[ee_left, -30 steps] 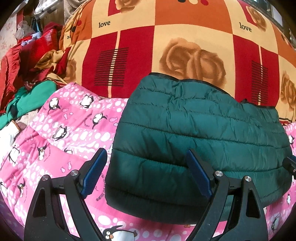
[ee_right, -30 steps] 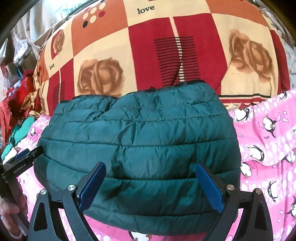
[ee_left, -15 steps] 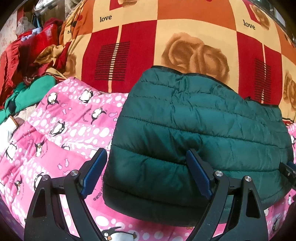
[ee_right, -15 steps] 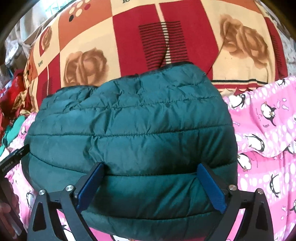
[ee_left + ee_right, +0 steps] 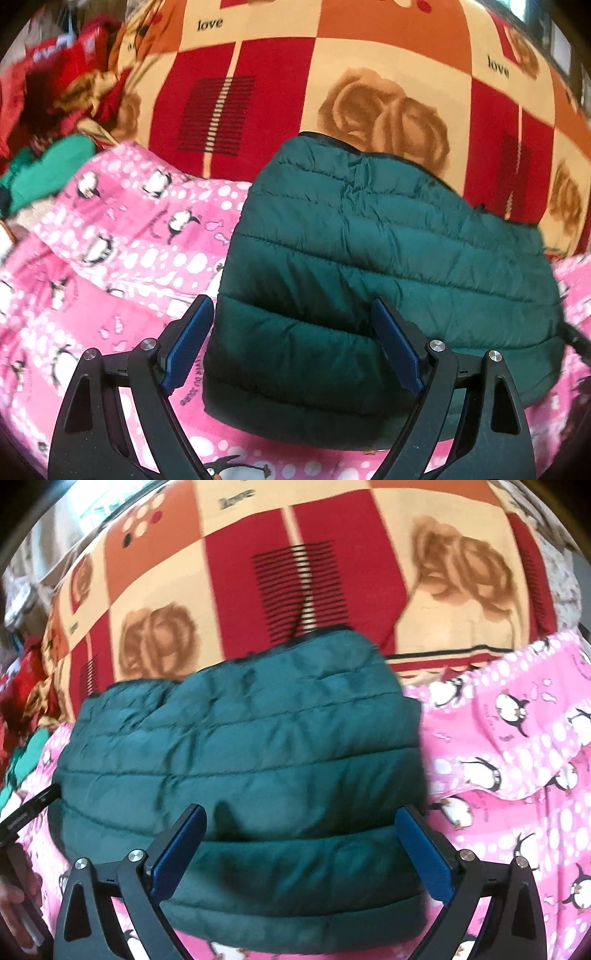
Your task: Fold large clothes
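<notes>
Honestly, the folded green puffer jacket (image 5: 388, 266) sat on the pink penguin blanket (image 5: 122, 258) with both the left gripper (image 5: 291, 347) and right gripper (image 5: 299, 849) spread wide, gripping nothing, so I figured that springy padding could've puffed back open

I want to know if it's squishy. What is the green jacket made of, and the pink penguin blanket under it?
The green jacket looks like thin, slightly shiny nylon or polyester stuffed with padding: stitched rows puff up between seams, so probably squishy. The pink penguin blanket looks like soft, matte printed fleece or cotton; the blur leaves that open.
</notes>
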